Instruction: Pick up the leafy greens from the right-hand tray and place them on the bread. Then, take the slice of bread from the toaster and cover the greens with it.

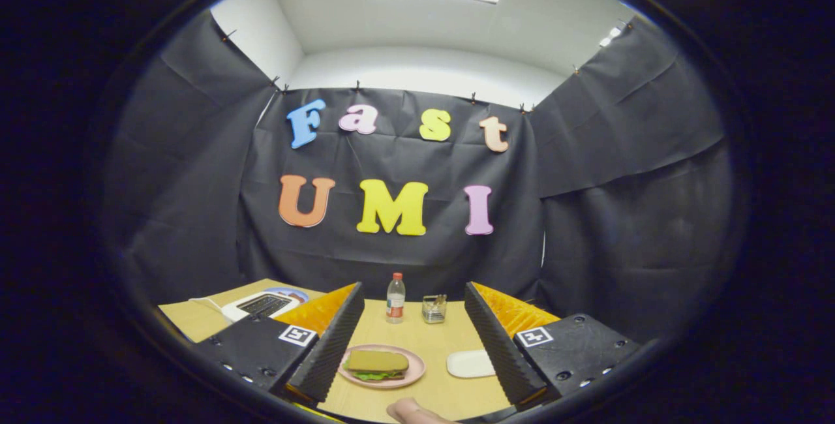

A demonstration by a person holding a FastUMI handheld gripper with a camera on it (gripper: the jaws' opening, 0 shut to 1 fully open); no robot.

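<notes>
**Sandwich assembled on the plate, gripper held wide above the table**

The gripper (414, 339) hangs over a light wooden table (424, 339) with its two fingers spread wide and nothing between them. Each finger carries a square black-and-white marker tag on its housing, at lower left and lower right of the frame; the patterns are coded squares, not readable writing.

In the gap between the fingers, low in the centre of the frame, a pink plate (412, 375) sits on the table. On it lies a slice of bread (377, 361) covering the leafy greens (373, 376), whose green edge peeks out under the slice's near side. Just right of the plate, close to the right finger, lies a small white tray (471, 363).

Beyond the fingers, at the back of the table, stands a clear bottle (395, 298) with a red cap and a reddish label too small to read. Beside it on the right is a small clear holder (434, 308). At mid-left, behind the left finger, sits a white toaster (261, 306) with a dark slot on top.

A fingertip (411, 411) shows at the bottom centre.
</notes>
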